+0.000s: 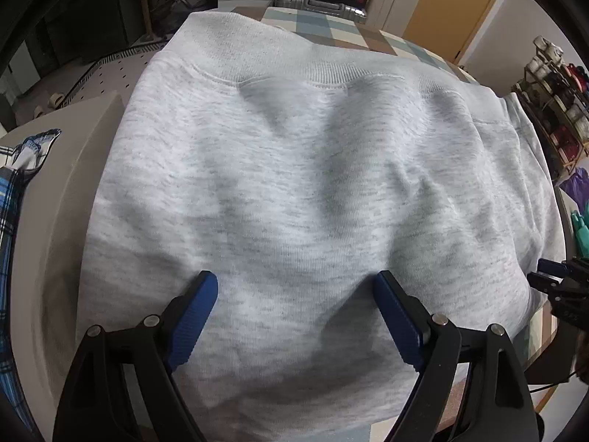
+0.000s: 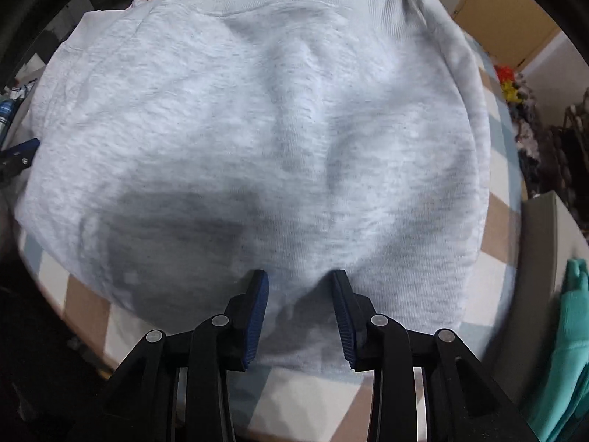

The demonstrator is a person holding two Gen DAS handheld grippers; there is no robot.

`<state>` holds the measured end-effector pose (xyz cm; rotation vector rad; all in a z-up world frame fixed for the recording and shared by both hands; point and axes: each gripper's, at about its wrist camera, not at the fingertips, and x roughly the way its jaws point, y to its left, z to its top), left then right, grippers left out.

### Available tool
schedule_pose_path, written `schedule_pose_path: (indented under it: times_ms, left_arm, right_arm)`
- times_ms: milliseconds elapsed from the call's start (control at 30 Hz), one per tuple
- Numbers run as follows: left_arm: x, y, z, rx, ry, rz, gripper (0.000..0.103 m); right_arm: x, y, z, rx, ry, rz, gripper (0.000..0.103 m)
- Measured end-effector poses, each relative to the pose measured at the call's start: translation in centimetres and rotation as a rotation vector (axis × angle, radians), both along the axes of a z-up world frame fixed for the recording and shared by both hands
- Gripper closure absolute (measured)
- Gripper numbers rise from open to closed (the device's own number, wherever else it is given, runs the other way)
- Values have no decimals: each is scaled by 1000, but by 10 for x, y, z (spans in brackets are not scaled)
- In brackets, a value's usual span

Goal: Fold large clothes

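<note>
A light grey sweatshirt point(image 1: 294, 169) lies folded on the checked tablecloth, its ribbed hem at the far side. It also fills the right wrist view point(image 2: 257, 140). My left gripper point(image 1: 296, 283) is open, its blue fingers spread wide just above the sweatshirt's near edge, holding nothing. My right gripper point(image 2: 299, 276) is open with a narrower gap, its fingertips at the sweatshirt's near edge, holding nothing. The right gripper's tips show at the right edge of the left wrist view point(image 1: 552, 276). The left gripper's tip shows at the left edge of the right wrist view point(image 2: 18, 151).
A checked tablecloth point(image 2: 305, 397) covers the table. A blue plaid garment point(image 1: 11, 199) lies on a beige surface at the left. A teal garment point(image 2: 567, 350) lies at the right. Shelves of cups point(image 1: 552, 84) and a suitcase point(image 1: 324, 3) stand beyond the table.
</note>
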<state>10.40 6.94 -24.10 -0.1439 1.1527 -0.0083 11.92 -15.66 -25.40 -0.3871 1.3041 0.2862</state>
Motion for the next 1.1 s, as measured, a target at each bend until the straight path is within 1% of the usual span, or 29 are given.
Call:
schedule_pose_path:
  times_ms: [33, 67, 100, 133, 200, 233, 300, 333, 400, 433, 500, 533, 567, 600, 667, 700, 733, 800, 833, 867, 900, 933, 967, 1000, 1033, 1100]
  left_arm:
    - [0, -1, -1, 6, -5, -6, 16]
    - [0, 0, -1, 11, -10, -7, 14]
    - [0, 0, -1, 12, -12, -8, 14]
    - [0, 0, -1, 9, -11, -7, 14]
    - [1, 0, -1, 9, -10, -8, 14]
    - [1, 1, -1, 8, -9, -8, 14]
    - [1, 0, -1, 6, -7, -6, 14]
    - [1, 0, -1, 4, -6, -5, 14]
    - [0, 1, -1, 2, -9, -7, 14]
    - [0, 1, -1, 1, -10, -10, 14]
    - [-1, 1, -2, -5, -10, -16, 14]
    - [-2, 2, -1, -10, -8, -18, 14]
    - [-2, 3, -1, -13, -6, -18, 14]
    - [-1, 4, -1, -17, -1, -18, 14]
    - [-1, 4, 0, -18, 6, -20, 14]
    - [-1, 4, 1, -18, 8, -22, 14]
    - [-2, 4, 1, -17, 9, -25, 14]
    - [-3, 6, 2, -20, 9, -33, 14]
    - [-4, 6, 2, -22, 9, -35, 14]
    - [-4, 7, 2, -23, 8, -38, 14]
    - [-5, 7, 2, -22, 8, -40, 14]
    - [-5, 6, 2, -22, 12, -39, 14]
    - [-5, 6, 5, -26, 20, -35, 15]
    - [-8, 7, 13, -71, 0, -43, 15]
    - [-12, 9, 22, -135, -46, -58, 16]
    - [-19, 13, 45, -244, -144, -63, 16]
  right_arm:
    - [-4, 5, 1, -37, -15, 4, 67]
    - [-5, 11, 4, -71, -6, 11, 67]
    - [-5, 15, 7, -74, 11, 14, 70]
    - [-5, 18, 20, -24, 20, 4, 76]
    - [-10, 26, 55, 181, -31, -29, 76]
    - [-13, 35, 66, 252, -35, -20, 73]
    - [-20, 65, 76, 351, 2, 52, 74]
    - [-24, 86, 75, 361, 9, 99, 76]
    - [-30, 120, 63, 301, -1, 162, 75]
    - [-32, 133, 54, 263, -4, 186, 73]
    - [-32, 145, 32, 180, -8, 209, 73]
    - [-36, 148, 22, 150, -41, 228, 71]
    - [-41, 146, 21, 145, -76, 242, 71]
    - [-45, 146, 22, 129, -89, 249, 72]
    - [-49, 142, 25, 127, -57, 240, 72]
    - [-49, 137, 29, 150, -24, 238, 72]
    - [-48, 126, 34, 182, -4, 224, 76]
    - [-45, 105, 46, 246, 6, 183, 77]
    - [-44, 87, 56, 279, -20, 149, 77]
    - [-41, 62, 67, 308, -68, 81, 75]
    - [-38, 45, 72, 329, -87, 24, 72]
    - [-34, 19, 72, 372, -87, -71, 69]
    - [-31, -4, 68, 432, -63, -179, 68]
    - [-31, -27, 58, 524, -18, -291, 68]
    - [-35, -47, 46, 611, 18, -408, 68]
    - [-50, -71, 24, 708, 27, -580, 68]
